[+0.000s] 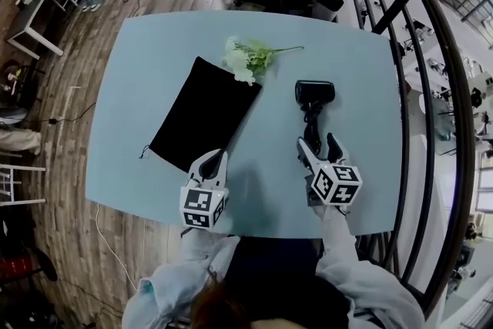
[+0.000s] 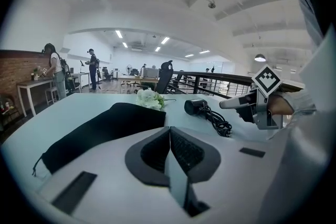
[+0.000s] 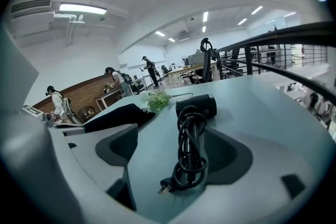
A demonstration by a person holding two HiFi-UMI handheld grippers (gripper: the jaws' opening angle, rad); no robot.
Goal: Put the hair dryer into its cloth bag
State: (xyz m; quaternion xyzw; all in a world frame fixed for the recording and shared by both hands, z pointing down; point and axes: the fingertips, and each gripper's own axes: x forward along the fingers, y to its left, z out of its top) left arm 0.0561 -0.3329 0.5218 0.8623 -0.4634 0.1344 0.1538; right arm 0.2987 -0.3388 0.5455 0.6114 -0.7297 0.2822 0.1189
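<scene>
- Your left claw (image 1: pixel 216 158) has its jaws pressed together with nothing between them. It sits at the near edge of the table (image 1: pixel 146 58), just beside the near end of the cloth bag (image 1: pixel 204 113).
- Your right claw (image 1: pixel 317 141) stands spread wide. The cord-wrapped handle of the hair dryer (image 1: pixel 314 93) lies between the jaws, and the pads do not press on it.
- The hair dryer lies toward the table's right edge, head toward the far edge.
- The cloth bag lies flat; white flowers (image 1: pixel 248 58) touch its far corner.
</scene>
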